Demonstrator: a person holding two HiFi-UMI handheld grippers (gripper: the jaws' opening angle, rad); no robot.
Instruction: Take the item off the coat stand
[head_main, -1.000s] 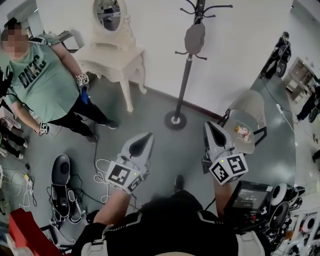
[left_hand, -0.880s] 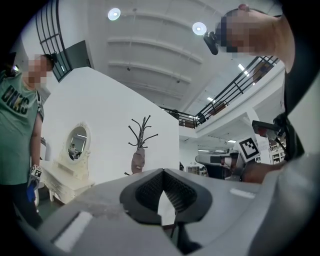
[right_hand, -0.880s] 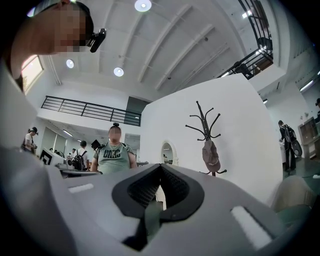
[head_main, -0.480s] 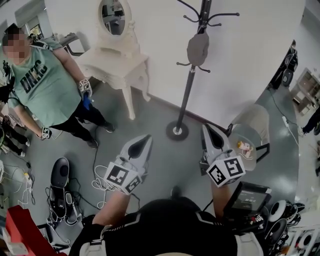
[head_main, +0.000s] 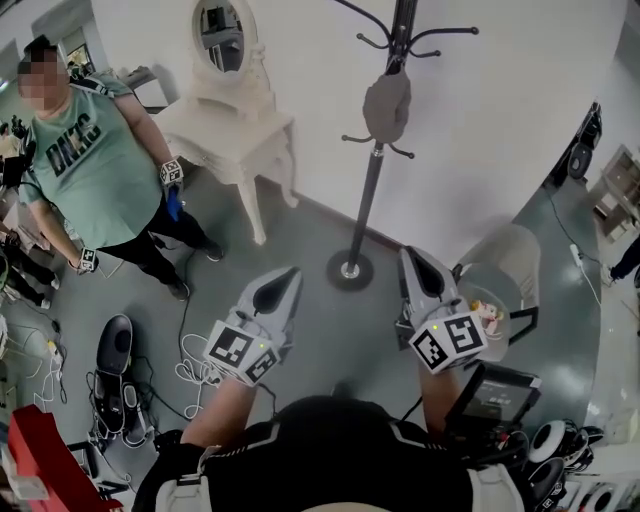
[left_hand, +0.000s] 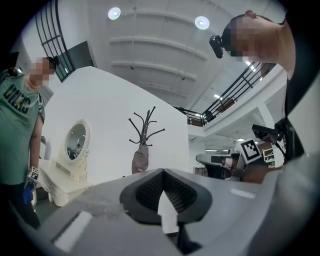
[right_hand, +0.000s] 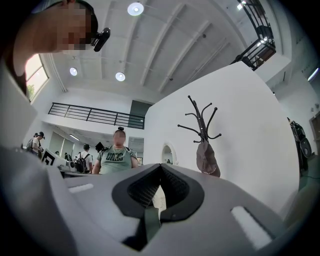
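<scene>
A dark coat stand (head_main: 373, 180) rises against the white wall, its round base (head_main: 350, 270) on the grey floor. A grey-brown cap (head_main: 387, 106) hangs from one of its upper hooks. My left gripper (head_main: 291, 274) and right gripper (head_main: 409, 254) are held side by side short of the base, both shut and empty. In the left gripper view the cap (left_hand: 141, 161) and stand (left_hand: 145, 125) show above the shut jaws of the gripper (left_hand: 162, 171). The right gripper view has the cap (right_hand: 207, 159) up right of that gripper (right_hand: 161, 166).
A white dressing table with an oval mirror (head_main: 228, 115) stands left of the stand. A person in a green T-shirt (head_main: 90, 165) stands at far left. A grey chair (head_main: 497, 272) sits at right. Cables and gear (head_main: 120, 375) lie on the floor at lower left.
Both grippers have moved forward towards the coat stand, still shut. The stand, cap and dressing table now sit nearer in the head view.
</scene>
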